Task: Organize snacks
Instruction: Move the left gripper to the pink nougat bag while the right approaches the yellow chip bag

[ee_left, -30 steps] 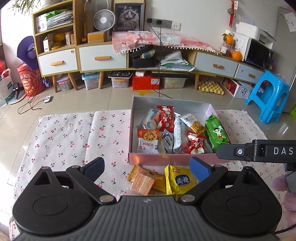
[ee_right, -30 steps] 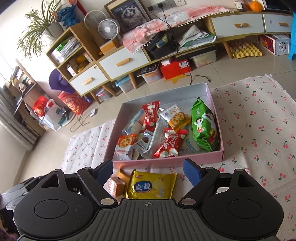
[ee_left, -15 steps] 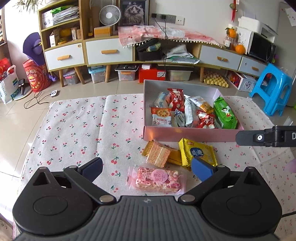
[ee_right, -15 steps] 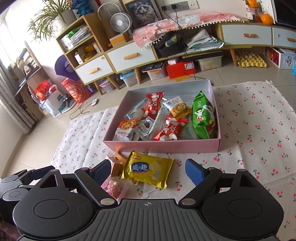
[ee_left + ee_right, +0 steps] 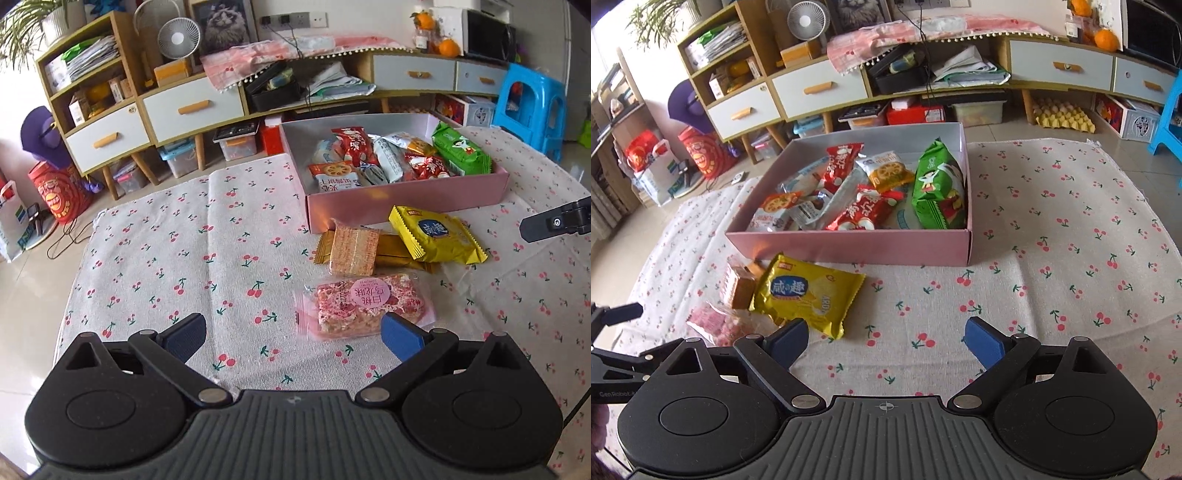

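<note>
I hold my left gripper and right gripper wide and empty at the bottom of frame, since the pink nougat bar, yellow biscuit packet and wafers lie outside the pink box

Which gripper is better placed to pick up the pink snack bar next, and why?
Probably left. The open left gripper sits just short of the pink snack bar, its right finger beside the wrapper. The right gripper, also open, faces bare cloth.

Glossy plastic yellow packet; matt woven cherry-print cloth; matt pink cardboard box.
</note>
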`<state>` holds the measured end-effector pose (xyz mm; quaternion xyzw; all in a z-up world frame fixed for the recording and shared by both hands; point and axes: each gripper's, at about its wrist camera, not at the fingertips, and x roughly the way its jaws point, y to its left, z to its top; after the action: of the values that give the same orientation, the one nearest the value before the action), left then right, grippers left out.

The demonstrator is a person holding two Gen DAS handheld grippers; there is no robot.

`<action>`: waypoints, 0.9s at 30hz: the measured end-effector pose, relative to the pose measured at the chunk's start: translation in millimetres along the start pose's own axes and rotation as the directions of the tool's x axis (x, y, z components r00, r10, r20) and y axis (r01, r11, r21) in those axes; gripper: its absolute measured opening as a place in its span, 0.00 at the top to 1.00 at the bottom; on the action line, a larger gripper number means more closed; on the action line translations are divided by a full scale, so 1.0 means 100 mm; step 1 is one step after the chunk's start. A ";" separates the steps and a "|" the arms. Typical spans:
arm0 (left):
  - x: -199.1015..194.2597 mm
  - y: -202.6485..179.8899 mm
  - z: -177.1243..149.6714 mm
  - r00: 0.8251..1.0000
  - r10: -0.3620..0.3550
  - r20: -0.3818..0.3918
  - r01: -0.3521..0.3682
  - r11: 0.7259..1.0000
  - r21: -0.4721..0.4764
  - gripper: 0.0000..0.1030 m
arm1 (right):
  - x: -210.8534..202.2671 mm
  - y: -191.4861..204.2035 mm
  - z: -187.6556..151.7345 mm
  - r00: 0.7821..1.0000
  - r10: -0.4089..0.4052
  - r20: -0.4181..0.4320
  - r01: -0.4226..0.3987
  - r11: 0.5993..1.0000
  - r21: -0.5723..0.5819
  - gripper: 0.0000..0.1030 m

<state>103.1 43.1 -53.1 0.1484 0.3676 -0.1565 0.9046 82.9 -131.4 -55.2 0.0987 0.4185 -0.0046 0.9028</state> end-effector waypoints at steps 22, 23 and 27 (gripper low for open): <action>0.33 -0.03 0.09 0.989 -0.060 -0.134 -0.009 0.887 -0.462 0.00 | 0.27 -0.01 0.07 0.999 0.000 -0.045 0.001 1.000 0.020 0.09; 0.32 -0.04 0.09 0.988 -0.061 -0.139 -0.007 0.895 -0.445 0.00 | 0.28 -0.01 0.07 0.999 0.002 -0.044 -0.001 1.000 0.014 0.09; 0.30 0.02 0.06 0.984 -0.090 -0.153 0.017 0.906 -0.423 0.00 | 0.36 0.04 0.08 0.999 0.002 -0.046 -0.003 1.000 -0.026 0.09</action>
<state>128.6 37.6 -70.0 -0.0469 0.4721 -0.0856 0.8761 112.5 -126.0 -76.6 0.0873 0.4389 0.0044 0.8943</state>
